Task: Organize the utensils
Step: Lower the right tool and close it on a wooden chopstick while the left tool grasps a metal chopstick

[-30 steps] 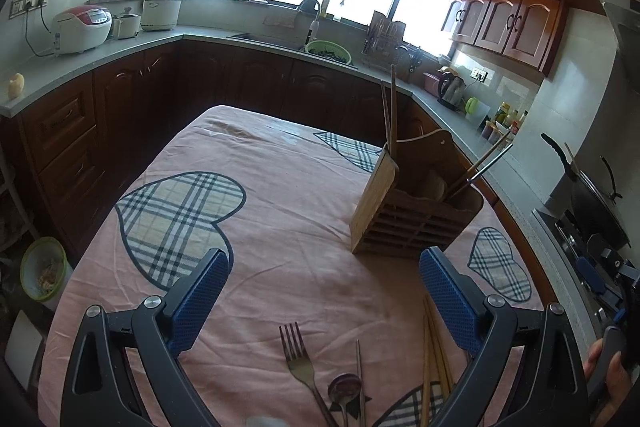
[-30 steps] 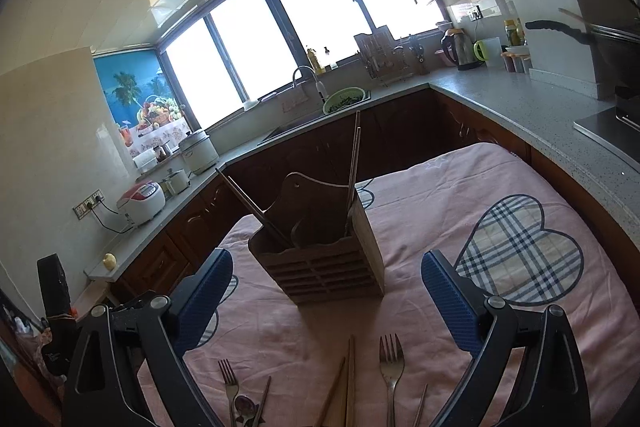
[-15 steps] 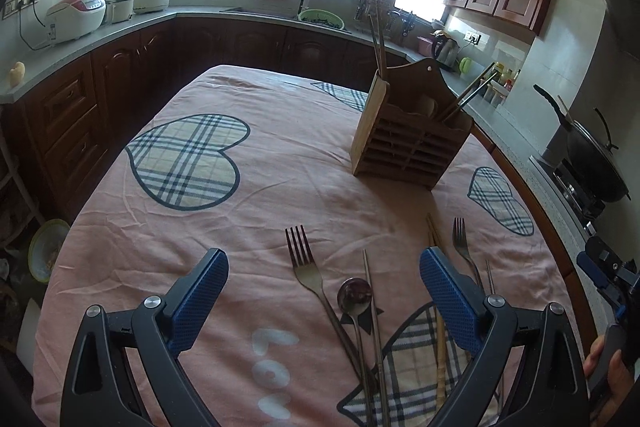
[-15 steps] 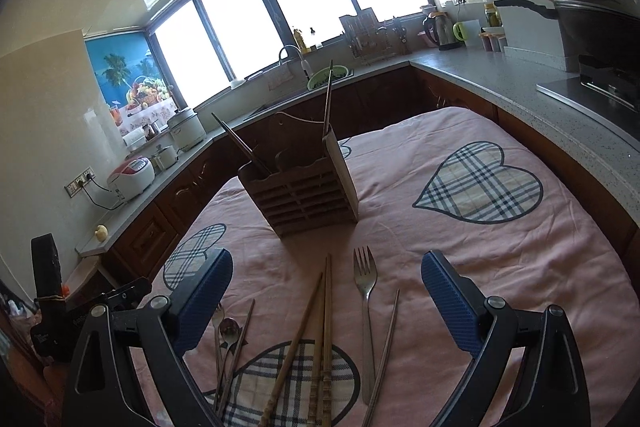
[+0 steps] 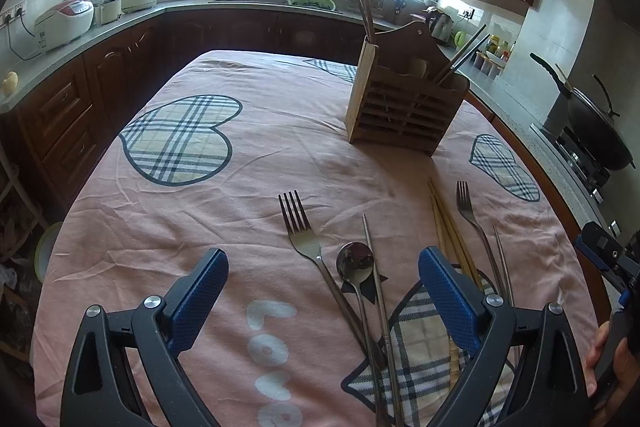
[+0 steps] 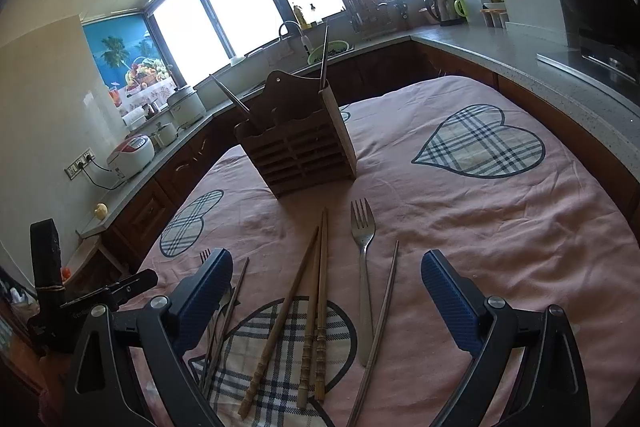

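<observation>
I hold both grippers, left gripper (image 5: 322, 281) and right gripper (image 6: 326, 281), with fingers spread and empty above the loose utensils: forks (image 6: 362, 227), chopsticks (image 6: 316, 291), spoon (image 5: 354, 263) on the tabletop (image 5: 240, 167), short of the wooden holder (image 5: 404, 107).

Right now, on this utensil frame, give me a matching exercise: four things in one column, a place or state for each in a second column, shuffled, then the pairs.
Things:
1. wooden holder
2. wooden chopsticks
3. spoon
4. right tongs

Places or states:
A. open, holding nothing
B. lying flat, ends on a plaid heart patch
C. standing upright on the pink cloth, chopsticks sticking out
D. lying between a fork and a metal chopstick

Pairs: 1-C, 2-B, 3-D, 4-A
</observation>
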A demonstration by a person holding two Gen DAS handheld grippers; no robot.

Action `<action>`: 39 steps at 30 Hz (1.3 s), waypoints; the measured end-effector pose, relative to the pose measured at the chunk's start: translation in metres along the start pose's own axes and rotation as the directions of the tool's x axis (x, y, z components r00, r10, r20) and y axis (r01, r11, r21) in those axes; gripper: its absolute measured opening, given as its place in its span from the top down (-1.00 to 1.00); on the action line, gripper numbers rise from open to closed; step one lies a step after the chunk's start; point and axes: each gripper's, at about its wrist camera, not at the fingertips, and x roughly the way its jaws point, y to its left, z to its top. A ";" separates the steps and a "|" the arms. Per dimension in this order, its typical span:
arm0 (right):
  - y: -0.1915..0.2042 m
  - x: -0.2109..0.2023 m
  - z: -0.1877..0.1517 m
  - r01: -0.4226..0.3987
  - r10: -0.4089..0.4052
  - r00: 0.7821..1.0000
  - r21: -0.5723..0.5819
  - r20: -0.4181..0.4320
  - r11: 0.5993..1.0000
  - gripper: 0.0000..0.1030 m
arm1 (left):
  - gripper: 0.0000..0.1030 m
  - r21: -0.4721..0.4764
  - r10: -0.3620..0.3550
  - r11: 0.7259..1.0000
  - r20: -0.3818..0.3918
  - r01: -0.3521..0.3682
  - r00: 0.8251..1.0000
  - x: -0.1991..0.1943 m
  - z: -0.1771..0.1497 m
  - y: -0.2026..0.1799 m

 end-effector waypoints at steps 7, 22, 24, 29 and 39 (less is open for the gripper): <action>0.002 0.012 0.004 -0.009 0.009 1.000 -0.003 -0.028 1.000 -0.86 | -0.80 0.050 0.005 0.999 -0.050 -0.003 0.999 0.020 0.008 -0.013; 0.010 0.087 0.019 -0.019 0.013 0.982 -0.031 -0.186 0.999 0.25 | -0.27 0.111 -0.029 0.992 -0.234 0.056 0.972 0.101 0.038 -0.030; 0.012 0.102 0.020 -0.018 0.008 0.976 -0.046 -0.219 0.999 0.45 | -0.26 0.115 -0.030 0.992 -0.252 0.061 0.967 0.112 0.041 -0.031; 0.014 0.136 0.022 -0.017 -0.004 0.959 -0.071 -0.284 0.997 0.67 | -0.10 0.111 -0.036 0.991 -0.290 0.071 0.956 0.138 0.047 -0.034; 0.010 0.173 0.025 -0.005 -0.035 0.928 -0.104 -0.371 0.995 0.67 | 0.32 0.114 -0.051 0.989 -0.353 0.097 0.934 0.171 0.051 -0.038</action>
